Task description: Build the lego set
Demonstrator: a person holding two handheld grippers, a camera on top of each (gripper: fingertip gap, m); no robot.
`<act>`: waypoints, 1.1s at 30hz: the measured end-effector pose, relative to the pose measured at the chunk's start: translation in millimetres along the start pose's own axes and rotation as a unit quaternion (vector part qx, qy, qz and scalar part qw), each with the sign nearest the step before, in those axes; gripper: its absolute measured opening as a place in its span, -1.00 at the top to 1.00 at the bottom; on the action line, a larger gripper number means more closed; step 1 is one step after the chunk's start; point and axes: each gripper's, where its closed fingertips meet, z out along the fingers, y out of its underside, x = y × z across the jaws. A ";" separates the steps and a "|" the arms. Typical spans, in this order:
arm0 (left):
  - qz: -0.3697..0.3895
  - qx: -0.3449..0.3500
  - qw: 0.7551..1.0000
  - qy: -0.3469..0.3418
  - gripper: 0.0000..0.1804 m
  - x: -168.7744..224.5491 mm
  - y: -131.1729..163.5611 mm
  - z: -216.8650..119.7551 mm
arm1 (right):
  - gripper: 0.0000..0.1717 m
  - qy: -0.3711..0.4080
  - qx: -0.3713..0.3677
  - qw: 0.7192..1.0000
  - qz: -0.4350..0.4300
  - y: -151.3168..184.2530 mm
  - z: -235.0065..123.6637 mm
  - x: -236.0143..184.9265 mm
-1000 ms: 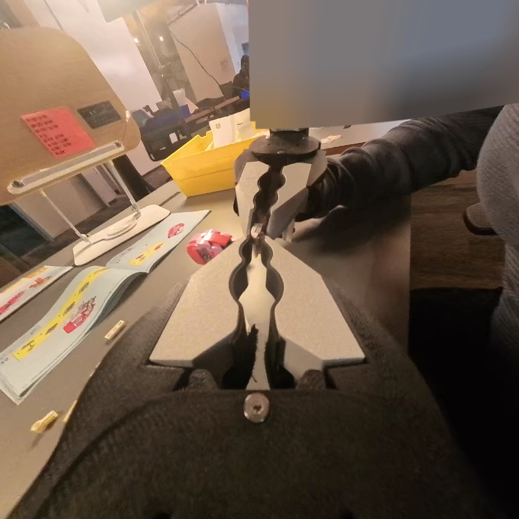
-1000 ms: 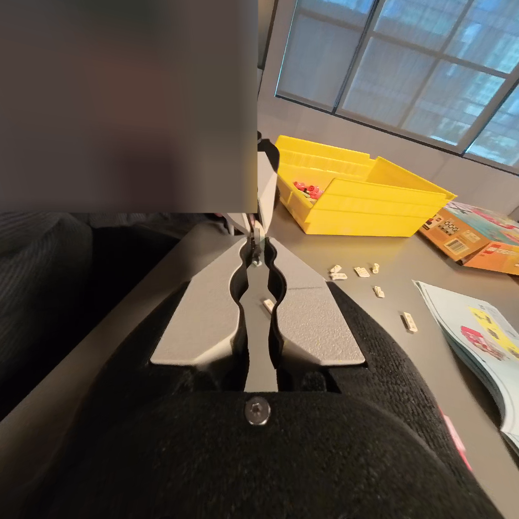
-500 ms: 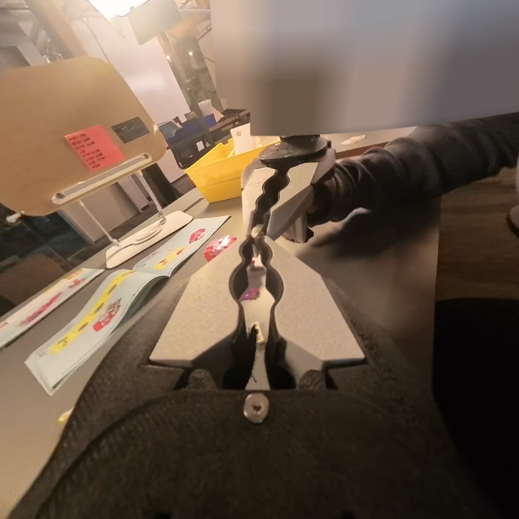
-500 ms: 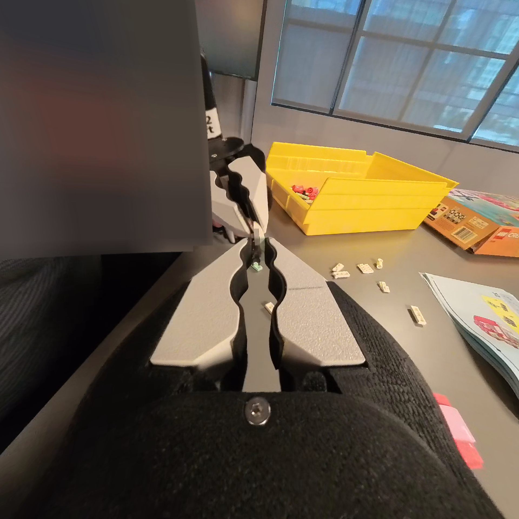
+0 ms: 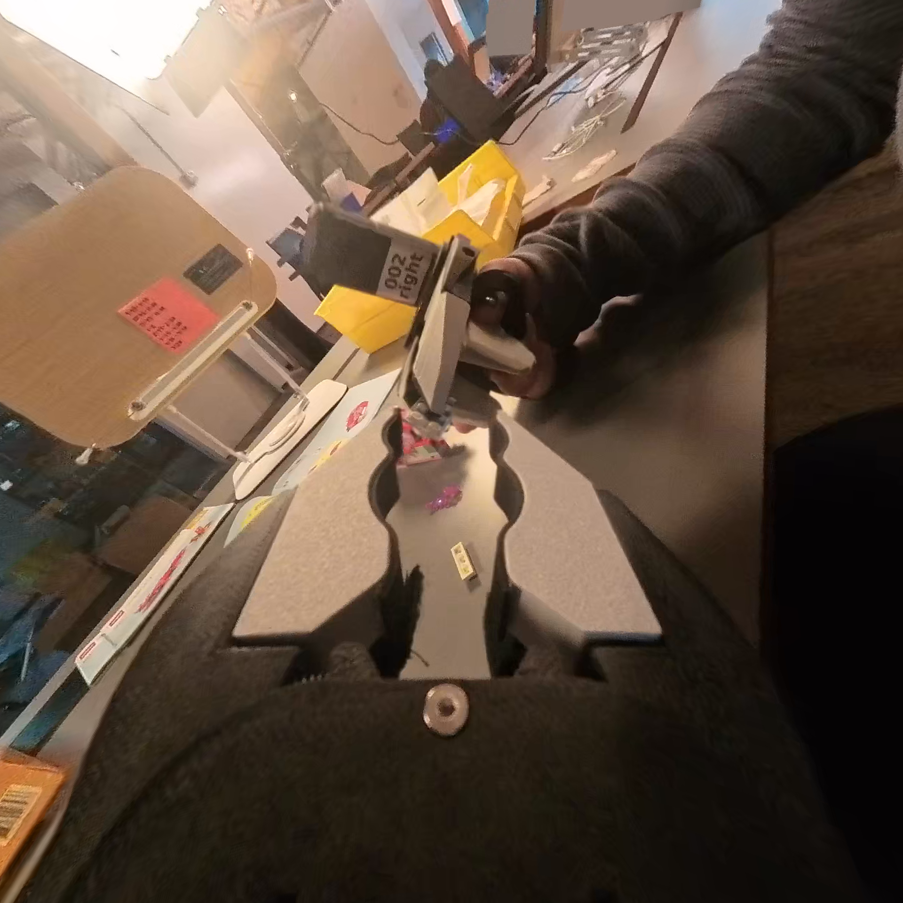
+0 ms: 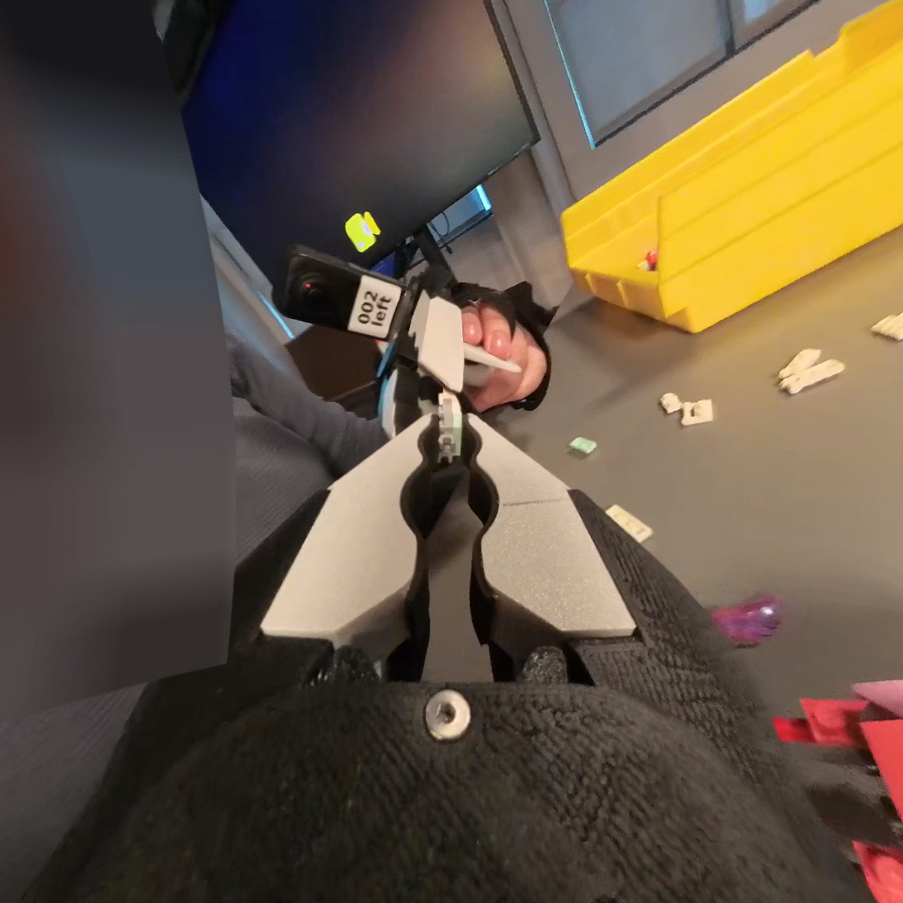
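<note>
My left gripper (image 5: 442,430) is open, its fingers spread wide, and it holds nothing. Between its fingertips I see my right gripper (image 5: 432,405) pointing down, with a small grey piece (image 5: 424,421) at its tips. In the right wrist view my right gripper (image 6: 447,430) is shut on this small grey and pale green brick piece (image 6: 449,425). The left gripper (image 6: 442,361) hangs just above that piece, held in a hand. A red and pink brick model (image 5: 421,447) sits on the grey table (image 5: 635,464) just behind the fingertips.
A yellow bin (image 6: 733,244) stands at the back and also shows in the left wrist view (image 5: 386,312). Loose white pieces (image 6: 806,374), a green plate (image 6: 582,445), a purple piece (image 5: 442,499), a tan plate (image 5: 464,561), red bricks (image 6: 855,733), an open booklet (image 5: 312,454) and a wooden board on a stand (image 5: 97,303) are around. The grippers are tip to tip, or close to it.
My left gripper was shut at the small piece that both grippers met on; it has now opened and let go. The right gripper keeps hold. Both views have tilted.
</note>
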 end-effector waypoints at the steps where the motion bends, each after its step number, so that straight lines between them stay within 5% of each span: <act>1: -0.004 0.006 1.000 0.002 0.66 0.2 -1.1 -0.7 | 0.92 -0.009 -0.003 1.000 0.014 1.4 0.4 -1.4; 10: -0.042 -0.017 0.999 0.025 0.82 1.2 7.0 -2.0 | 0.91 -0.013 -0.029 0.998 0.047 9.7 5.0 -0.4; 17: -0.131 -0.060 0.989 -0.008 0.82 -18.1 31.9 -22.2 | 0.41 0.072 0.078 0.985 -0.135 -32.0 -7.0 0.2; 21: -0.208 -0.103 0.972 -0.028 0.81 -34.3 54.8 -45.2 | 0.55 0.180 0.074 0.941 -0.277 -40.5 -13.8 7.9; 23: -0.247 -0.103 0.963 -0.023 0.82 -38.4 60.5 -55.8 | 0.70 0.216 0.029 0.935 -0.280 -28.8 -8.1 18.6; 29: -0.283 -0.086 0.955 -0.014 0.82 -41.9 71.6 -71.4 | 0.66 0.224 -0.068 0.945 -0.226 13.6 35.9 30.9; 33: -0.286 -0.020 0.958 -0.027 0.82 -51.8 58.0 -75.7 | 0.67 0.267 -0.046 0.915 -0.299 0.0 45.6 37.7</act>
